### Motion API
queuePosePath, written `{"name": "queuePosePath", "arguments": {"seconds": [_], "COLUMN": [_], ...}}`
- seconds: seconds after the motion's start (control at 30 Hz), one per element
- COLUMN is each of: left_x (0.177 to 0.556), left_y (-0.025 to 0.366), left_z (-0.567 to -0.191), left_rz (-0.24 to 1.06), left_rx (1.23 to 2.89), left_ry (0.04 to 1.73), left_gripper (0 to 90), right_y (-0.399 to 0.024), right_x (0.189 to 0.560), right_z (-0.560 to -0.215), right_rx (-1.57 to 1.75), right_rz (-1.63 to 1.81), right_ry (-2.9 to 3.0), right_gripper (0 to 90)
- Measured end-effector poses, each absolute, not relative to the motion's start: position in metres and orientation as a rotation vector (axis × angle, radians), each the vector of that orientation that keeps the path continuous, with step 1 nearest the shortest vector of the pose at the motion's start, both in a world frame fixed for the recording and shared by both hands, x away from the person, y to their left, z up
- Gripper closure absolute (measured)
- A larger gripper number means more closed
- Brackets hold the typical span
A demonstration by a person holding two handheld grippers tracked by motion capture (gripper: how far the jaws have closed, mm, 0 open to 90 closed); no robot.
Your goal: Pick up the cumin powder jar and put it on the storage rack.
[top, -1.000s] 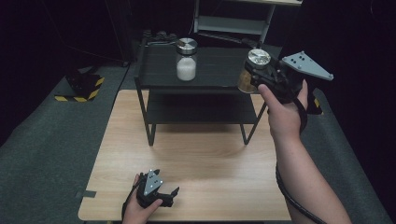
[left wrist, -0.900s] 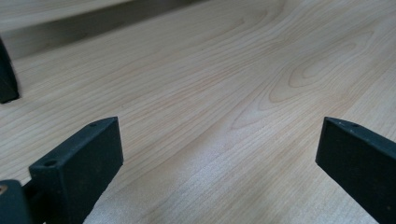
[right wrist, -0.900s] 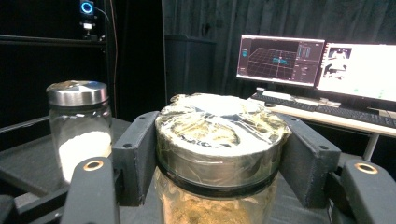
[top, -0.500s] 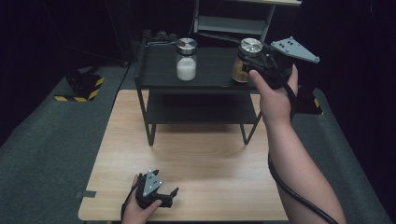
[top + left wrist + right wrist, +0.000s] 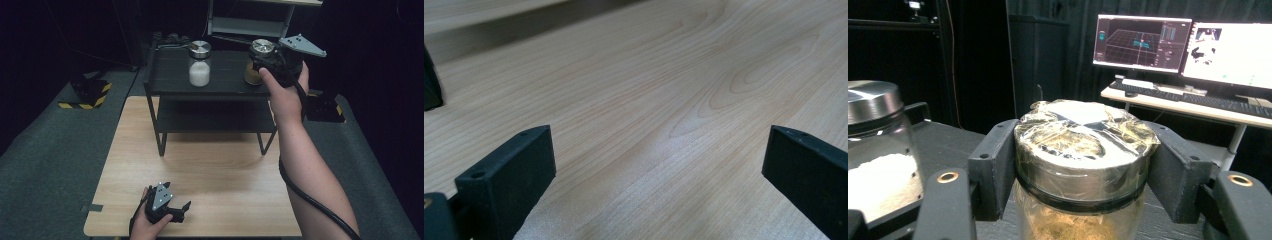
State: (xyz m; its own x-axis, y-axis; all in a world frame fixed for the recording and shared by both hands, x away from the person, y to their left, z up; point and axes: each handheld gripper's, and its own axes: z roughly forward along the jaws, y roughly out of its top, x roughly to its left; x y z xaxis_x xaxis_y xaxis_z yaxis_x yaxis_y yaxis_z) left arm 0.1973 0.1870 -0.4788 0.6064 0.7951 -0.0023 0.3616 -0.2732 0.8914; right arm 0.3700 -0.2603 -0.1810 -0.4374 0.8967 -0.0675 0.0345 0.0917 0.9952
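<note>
High view showed my right tongs (image 5: 261, 59) clamped on the brown-filled jar (image 5: 256, 70) at the shelf's (image 5: 225, 85) right, unreleased; left tongs (image 5: 181, 212) apart on the tabletop (image 5: 225, 175).

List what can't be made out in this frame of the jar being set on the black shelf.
- Brown jar: right gripper view's lower edge cuts its base; in the high view the right gripper hides it, so contact with the shelf is unclear.
- White jar: cut by the left edge.
- Monitors: text too small.
</note>
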Motion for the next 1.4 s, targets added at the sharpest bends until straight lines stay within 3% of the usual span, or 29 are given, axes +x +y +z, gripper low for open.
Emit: {"name": "queuePosePath", "arguments": {"seconds": [1.1,1.4], "left_x": [0.198,0.197], "left_y": [0.187,0.187], "left_z": [-0.478,-0.479], "left_rz": [0.566,0.568], "left_rx": [1.879,1.878], "left_ry": [0.922,0.922], "left_gripper": [1.1,1.1], "right_y": [-0.258,-0.262], "right_x": [0.381,0.378], "right_z": [-0.186,-0.185], "right_rx": [0.971,0.968], "right_rz": [1.446,1.463], "right_ry": [1.608,1.604], "right_gripper": [33.5,11.5]}}
